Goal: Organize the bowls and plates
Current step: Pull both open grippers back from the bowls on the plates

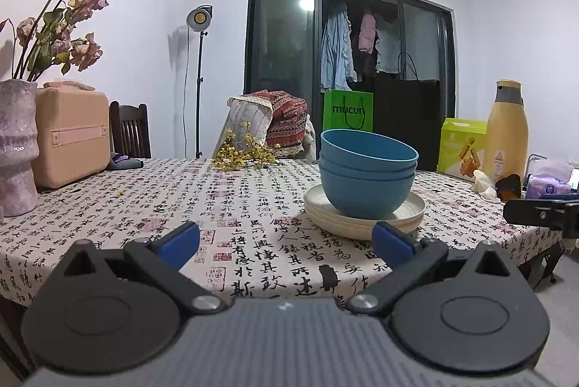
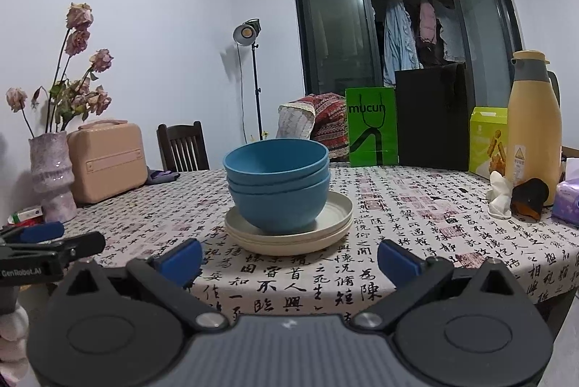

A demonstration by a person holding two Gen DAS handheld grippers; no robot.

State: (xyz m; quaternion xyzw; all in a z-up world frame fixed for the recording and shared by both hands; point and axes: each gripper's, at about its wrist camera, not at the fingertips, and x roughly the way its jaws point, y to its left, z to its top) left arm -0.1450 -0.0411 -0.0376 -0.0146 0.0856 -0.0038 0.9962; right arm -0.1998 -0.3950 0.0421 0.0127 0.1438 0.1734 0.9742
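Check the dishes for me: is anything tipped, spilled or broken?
Nothing broken or spilled. The blue bowls sit nested and upright on the cream plates, slightly off-centre toward the left. Loose yellow flower bits lie scattered on the tablecloth.

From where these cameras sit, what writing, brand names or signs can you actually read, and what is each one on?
"mucun": on the green paper bag.
"GenRobot.AI": on the left hand-held gripper, seen in the right wrist view.
Chinese calligraphy: printed all over the tablecloth; large and sharp near the front edge, not transcribed here.
Triangle warning label: on the yellow flask; text too small to read.
Green snack box: print too blurred to read.
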